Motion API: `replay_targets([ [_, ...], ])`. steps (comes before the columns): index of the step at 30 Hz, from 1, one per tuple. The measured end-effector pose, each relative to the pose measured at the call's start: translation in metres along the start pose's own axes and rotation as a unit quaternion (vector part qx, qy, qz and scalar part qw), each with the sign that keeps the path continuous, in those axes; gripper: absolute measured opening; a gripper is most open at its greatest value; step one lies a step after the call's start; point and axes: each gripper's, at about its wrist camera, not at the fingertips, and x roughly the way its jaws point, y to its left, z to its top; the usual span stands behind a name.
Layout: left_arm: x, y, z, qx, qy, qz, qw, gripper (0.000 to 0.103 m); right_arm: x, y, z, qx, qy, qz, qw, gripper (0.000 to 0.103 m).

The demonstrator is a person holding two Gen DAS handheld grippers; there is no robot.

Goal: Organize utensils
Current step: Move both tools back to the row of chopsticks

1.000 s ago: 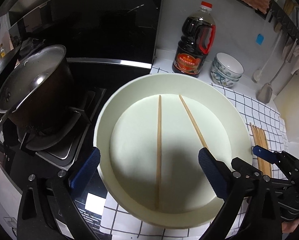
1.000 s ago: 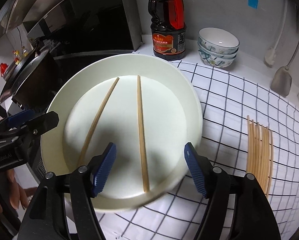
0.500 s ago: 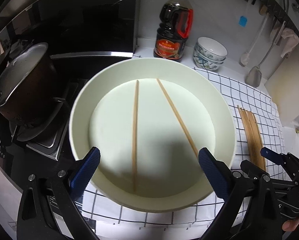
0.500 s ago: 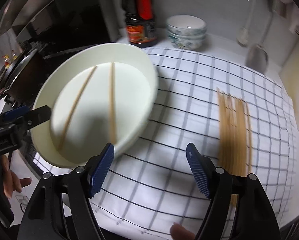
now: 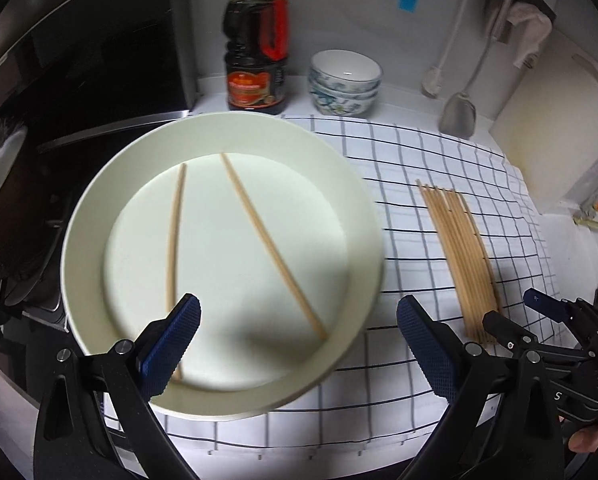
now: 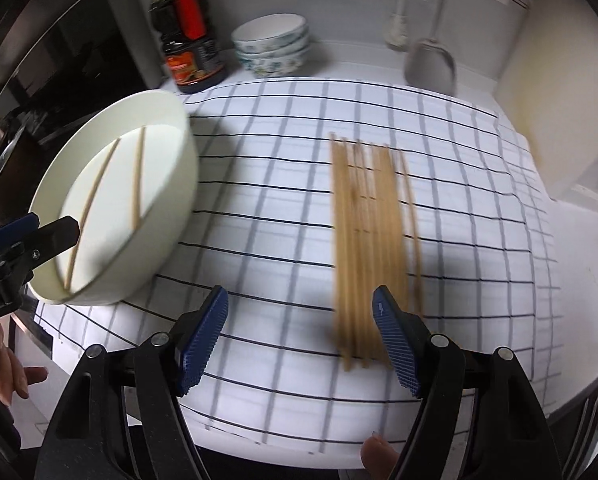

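Above the checked cloth (image 6: 259,208), both the left gripper (image 5: 299,344) and right gripper (image 6: 299,336) gape wide, holding nothing.

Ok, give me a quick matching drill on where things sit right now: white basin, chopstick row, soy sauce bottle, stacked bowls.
Things:
1. white basin
2. chopstick row
3. soy sauce bottle
4. stacked bowls

Places:
A. flat on the checked cloth, side by side
B. at the back wall, next to the bottle
C. at the cloth's edge by the stove, two loose chopsticks inside
D. at the back wall, nearest the stove

Pairs: 1-C, 2-A, 3-D, 4-B
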Motion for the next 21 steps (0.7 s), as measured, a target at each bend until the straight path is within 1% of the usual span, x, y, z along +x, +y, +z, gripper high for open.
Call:
replay_targets([
  [3, 0.003, -0.020, 0.001, 0.017, 0.003, -0.004, 0.9998, 0.097, -0.004, -0.021, -0.006, 0.014, -0.004, -0.011, 1.000, 0.073],
  [11, 0.016, -0.069, 0.002, 0.066, 0.018, -0.010, 0.9976, 0.097, -0.008, -0.068, -0.019, 0.056, -0.003, -0.022, 0.998, 0.073],
  [21, 0.050, -0.117, 0.000, 0.091, 0.044, -0.010, 0.9948, 0.097, 0.006, -0.113, -0.032, 0.091, 0.003, -0.032, 0.995, 0.073],
])
